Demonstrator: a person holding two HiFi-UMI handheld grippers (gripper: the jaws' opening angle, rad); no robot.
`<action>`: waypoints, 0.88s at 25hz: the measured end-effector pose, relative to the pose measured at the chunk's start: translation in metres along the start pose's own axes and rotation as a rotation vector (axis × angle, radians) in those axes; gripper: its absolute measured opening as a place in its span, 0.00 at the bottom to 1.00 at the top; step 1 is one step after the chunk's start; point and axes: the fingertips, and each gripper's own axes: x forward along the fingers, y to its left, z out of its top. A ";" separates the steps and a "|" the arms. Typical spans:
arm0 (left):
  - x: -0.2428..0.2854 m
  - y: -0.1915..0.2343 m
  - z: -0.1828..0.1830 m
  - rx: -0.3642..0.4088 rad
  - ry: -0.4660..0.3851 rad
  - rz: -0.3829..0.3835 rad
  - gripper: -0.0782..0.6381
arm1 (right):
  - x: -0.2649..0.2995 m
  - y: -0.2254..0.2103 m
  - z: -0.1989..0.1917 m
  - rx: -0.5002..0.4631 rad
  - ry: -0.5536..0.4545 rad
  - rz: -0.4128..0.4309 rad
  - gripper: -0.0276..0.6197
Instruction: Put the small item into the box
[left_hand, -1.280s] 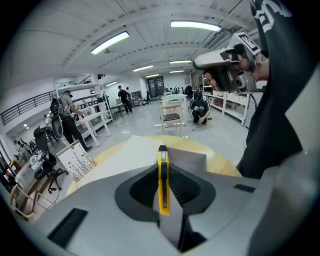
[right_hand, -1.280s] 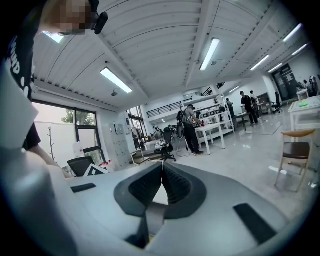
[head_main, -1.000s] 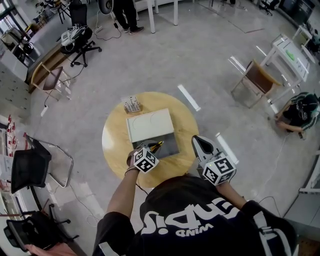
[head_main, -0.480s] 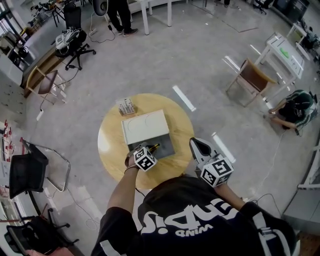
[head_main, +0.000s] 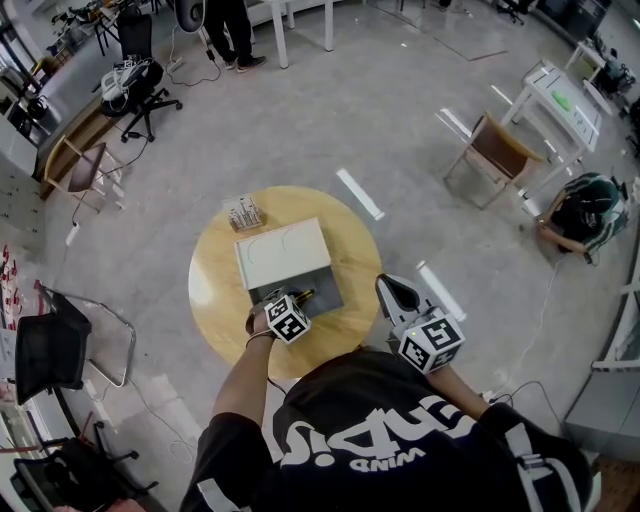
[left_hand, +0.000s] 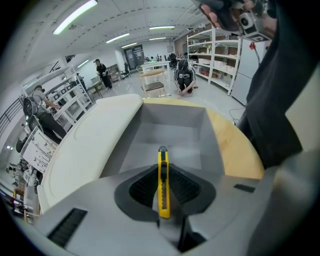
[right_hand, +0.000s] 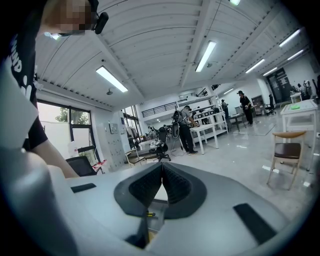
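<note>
Left gripper view: clamped yellow cutter (left_hand: 163, 180)

Grey polished floor (head_main: 400, 120), white tape strips (head_main: 358, 193) on it. Round wooden bench (head_main: 215, 290) mid-room. Wooden chair (head_main: 497, 150), white table (head_main: 565, 95) upper right. Black office chair (head_main: 135, 75) upper left. Ceiling strip lights (right_hand: 207, 54). Windows (right_hand: 60, 117) at one wall. White shelving (left_hand: 215, 50).
</note>
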 end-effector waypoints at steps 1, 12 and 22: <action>0.001 0.000 0.000 -0.001 0.004 -0.001 0.21 | 0.000 0.000 0.000 0.000 0.001 -0.001 0.05; 0.002 0.000 -0.003 -0.009 0.029 -0.008 0.22 | -0.006 -0.002 0.000 0.003 0.005 -0.010 0.05; -0.028 0.015 0.020 -0.049 -0.063 0.093 0.14 | 0.000 -0.002 -0.002 0.002 0.010 0.023 0.05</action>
